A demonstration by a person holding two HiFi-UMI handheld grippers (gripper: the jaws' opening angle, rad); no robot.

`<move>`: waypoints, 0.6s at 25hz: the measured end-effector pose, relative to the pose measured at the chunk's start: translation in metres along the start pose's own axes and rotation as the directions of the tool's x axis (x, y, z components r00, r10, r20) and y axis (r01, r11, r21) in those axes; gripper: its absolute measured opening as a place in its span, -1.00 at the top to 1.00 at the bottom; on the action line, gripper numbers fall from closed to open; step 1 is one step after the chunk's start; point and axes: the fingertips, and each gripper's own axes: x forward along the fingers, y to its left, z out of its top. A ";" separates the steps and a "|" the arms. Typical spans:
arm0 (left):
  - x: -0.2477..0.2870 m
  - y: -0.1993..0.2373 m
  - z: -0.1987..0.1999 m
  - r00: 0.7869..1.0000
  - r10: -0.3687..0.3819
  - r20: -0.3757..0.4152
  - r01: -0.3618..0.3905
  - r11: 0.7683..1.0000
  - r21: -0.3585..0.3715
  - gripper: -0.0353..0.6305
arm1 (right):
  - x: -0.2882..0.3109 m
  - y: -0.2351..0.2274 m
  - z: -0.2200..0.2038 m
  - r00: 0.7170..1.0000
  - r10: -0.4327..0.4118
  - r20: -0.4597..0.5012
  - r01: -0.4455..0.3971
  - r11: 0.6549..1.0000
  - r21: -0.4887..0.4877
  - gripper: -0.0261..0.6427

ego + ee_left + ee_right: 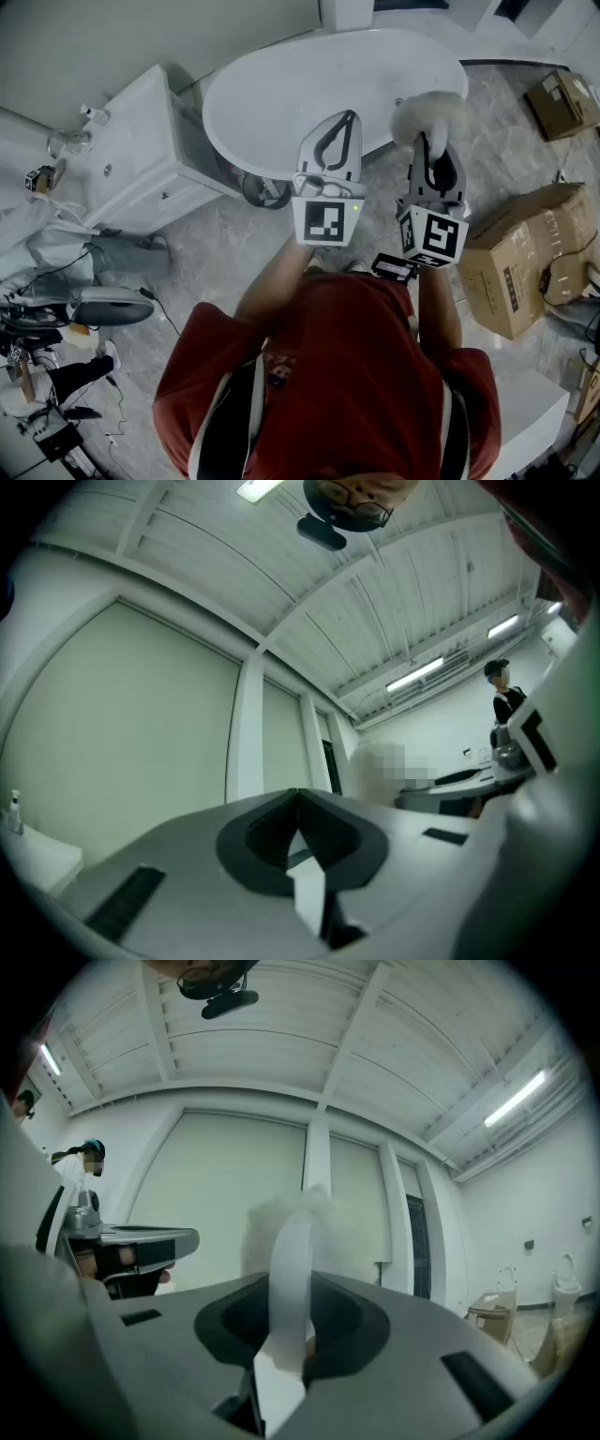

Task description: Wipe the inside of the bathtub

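Observation:
The white oval bathtub (300,89) stands on the marble floor ahead of me, its inside bare. My right gripper (434,142) is shut on the white handle (289,1288) of a fluffy white duster (431,116), whose head hangs over the tub's near right rim. In the right gripper view the duster head (305,1215) rises above the jaws against the wall. My left gripper (348,116) is held beside it over the tub's near edge, shut with nothing in it; its jaws meet in the left gripper view (298,797). Both gripper views point up at the ceiling.
A white vanity cabinet (131,164) stands left of the tub. Cardboard boxes (525,258) sit on the floor at the right, another box (562,101) farther back. Cables and equipment (108,305) lie at the left. A person (504,700) stands far off.

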 end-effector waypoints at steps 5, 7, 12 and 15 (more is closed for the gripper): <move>0.007 -0.015 -0.005 1.000 0.003 -0.011 -0.003 1.000 -0.029 0.85 | 0.000 -0.013 -0.005 1.000 0.003 -0.004 -0.003 1.000 0.001 0.65; 0.010 -0.021 -0.005 1.000 0.002 -0.009 -0.003 1.000 -0.031 0.85 | 0.000 -0.019 -0.007 1.000 0.007 -0.006 -0.007 1.000 0.005 0.65; 0.016 -0.037 -0.006 1.000 0.012 -0.013 -0.013 0.998 -0.054 0.85 | -0.003 -0.036 -0.011 1.000 0.008 -0.004 -0.008 1.000 0.024 0.65; 0.020 -0.050 -0.011 1.000 0.010 -0.028 -0.012 0.999 -0.053 0.85 | -0.007 -0.051 -0.015 1.000 0.002 -0.002 -0.002 0.999 0.047 0.65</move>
